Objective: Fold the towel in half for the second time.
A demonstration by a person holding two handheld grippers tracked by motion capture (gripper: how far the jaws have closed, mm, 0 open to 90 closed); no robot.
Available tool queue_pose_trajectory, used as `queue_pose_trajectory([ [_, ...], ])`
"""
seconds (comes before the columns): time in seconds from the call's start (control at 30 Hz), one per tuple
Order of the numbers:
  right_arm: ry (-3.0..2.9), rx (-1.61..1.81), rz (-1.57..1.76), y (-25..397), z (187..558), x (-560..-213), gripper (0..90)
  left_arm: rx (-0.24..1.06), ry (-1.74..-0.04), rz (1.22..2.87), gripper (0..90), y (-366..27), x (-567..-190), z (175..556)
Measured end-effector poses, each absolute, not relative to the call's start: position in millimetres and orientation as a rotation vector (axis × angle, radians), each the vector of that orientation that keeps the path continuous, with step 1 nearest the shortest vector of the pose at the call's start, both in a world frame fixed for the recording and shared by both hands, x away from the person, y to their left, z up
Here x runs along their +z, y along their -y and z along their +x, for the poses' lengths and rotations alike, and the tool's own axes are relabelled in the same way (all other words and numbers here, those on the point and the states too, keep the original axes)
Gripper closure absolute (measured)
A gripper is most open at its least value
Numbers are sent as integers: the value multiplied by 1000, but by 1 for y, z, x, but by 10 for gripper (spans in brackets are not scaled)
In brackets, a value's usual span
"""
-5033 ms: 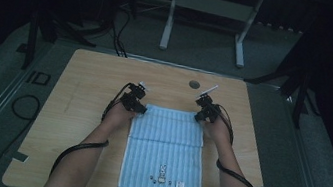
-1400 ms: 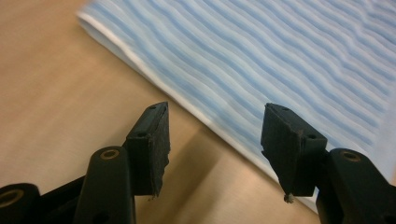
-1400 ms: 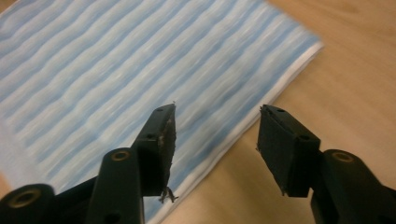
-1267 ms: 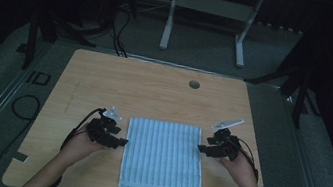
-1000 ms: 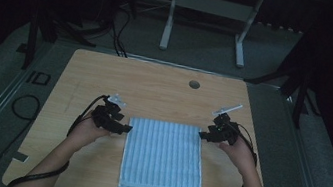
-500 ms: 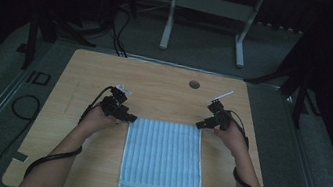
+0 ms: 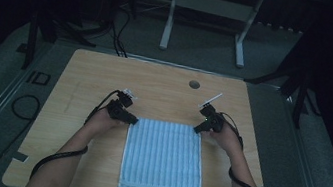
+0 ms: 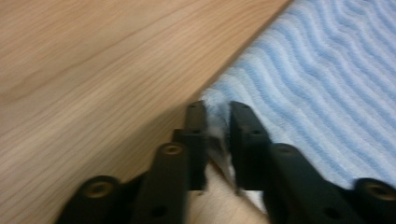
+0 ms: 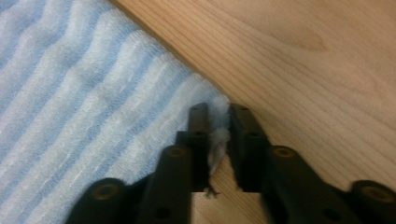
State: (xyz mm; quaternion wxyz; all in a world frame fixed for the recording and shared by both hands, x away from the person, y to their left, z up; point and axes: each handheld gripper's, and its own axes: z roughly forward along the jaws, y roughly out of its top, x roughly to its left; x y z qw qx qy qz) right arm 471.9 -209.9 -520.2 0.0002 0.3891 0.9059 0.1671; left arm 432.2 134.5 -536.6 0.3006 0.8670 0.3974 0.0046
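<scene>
A light blue striped towel [image 7: 164, 159] lies flat on the wooden table [image 7: 106, 79], folded, its long side running toward the near edge. At the towel's far left corner sits my left gripper [image 7: 133, 119]; in the left gripper view the gripper [image 8: 217, 109] is shut on that corner of the towel [image 8: 317, 93]. My right gripper [image 7: 198, 129] is at the far right corner. The right gripper view has this gripper [image 9: 218, 112] pinching the towel [image 9: 84, 102] by its frayed tip. Both corners rest low on the wood.
A round cable hole [image 7: 194, 84] sits in the table near its far edge. Bare wood lies beyond and on both sides of the towel. A white metal stand [image 7: 209, 4] is on the dark floor behind the table, and cables [image 7: 21, 101] trail at the left.
Both grippers have moved away from me along the towel's side edges, from its middle to its far corners. The towel itself lies where it did.
</scene>
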Motion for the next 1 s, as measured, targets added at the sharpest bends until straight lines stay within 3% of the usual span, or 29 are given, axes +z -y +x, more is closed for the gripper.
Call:
queue_pose_trajectory([
  [0.1, -2817, 519, 1192, 208, 471, -517, 861, 66, -1062, 2280, 867, -133, -530, 433],
  [0.43, -2731, 624, 1156, 216, 469, -484, 868, 149, -1014, 2172, 872, -140, -487, 426],
  [0.7, -2670, 772, 975, 225, 417, -435, 867, 171, -922, 2137, 871, -151, -461, 385],
  [1.0, -2641, 875, 866, 233, 345, -425, 867, 177, -798, 2168, 869, -154, -456, 318],
])
